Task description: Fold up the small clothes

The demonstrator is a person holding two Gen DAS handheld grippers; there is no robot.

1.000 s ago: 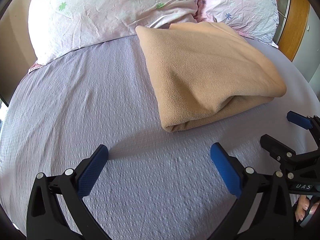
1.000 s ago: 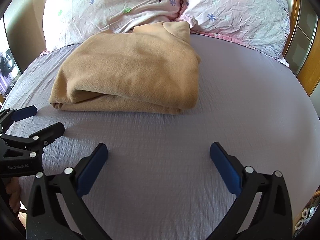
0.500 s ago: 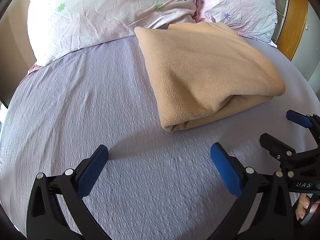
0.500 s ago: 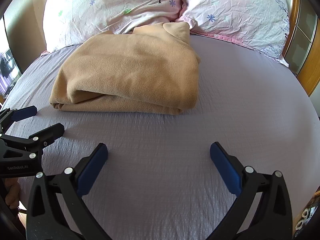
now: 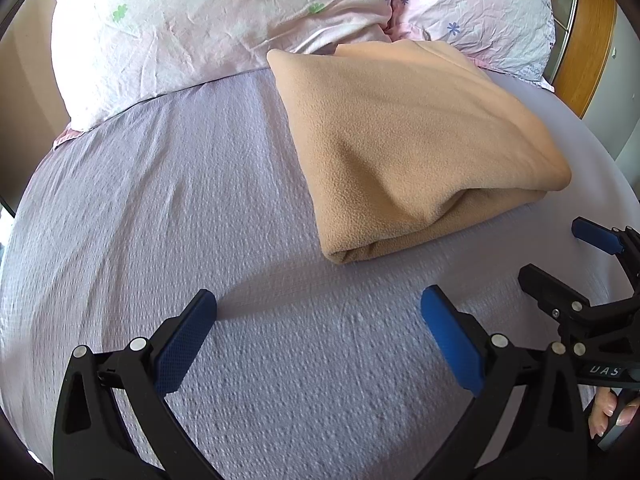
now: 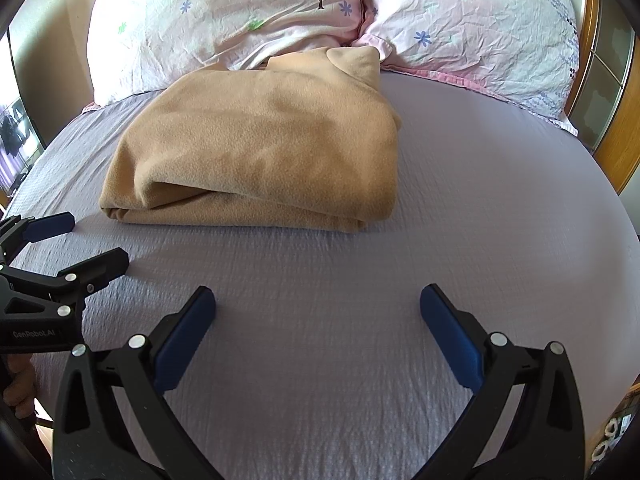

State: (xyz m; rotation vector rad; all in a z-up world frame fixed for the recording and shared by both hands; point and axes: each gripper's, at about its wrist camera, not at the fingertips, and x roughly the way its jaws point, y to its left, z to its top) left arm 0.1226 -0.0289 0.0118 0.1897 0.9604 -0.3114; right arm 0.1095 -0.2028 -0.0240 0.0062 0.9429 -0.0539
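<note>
A tan fleece garment (image 5: 404, 148) lies folded in a thick bundle on the lilac bed sheet (image 5: 160, 208), its far end against the pillows. It also shows in the right wrist view (image 6: 264, 148). My left gripper (image 5: 318, 308) is open and empty, hovering over the sheet just short of the bundle's near left corner. My right gripper (image 6: 318, 306) is open and empty, over the sheet in front of the bundle's near right edge. Each gripper shows at the other view's edge: the right one (image 5: 560, 256), the left one (image 6: 80, 240).
Two pale floral pillows (image 6: 224, 12) (image 6: 480, 28) lie at the head of the bed behind the garment. A wooden headboard or frame (image 5: 580, 40) stands at the far right. Bare sheet (image 6: 500, 200) stretches to the right of the bundle.
Both grippers have edged very slightly forward toward the garment; the garment has not moved and both grippers stay open.
</note>
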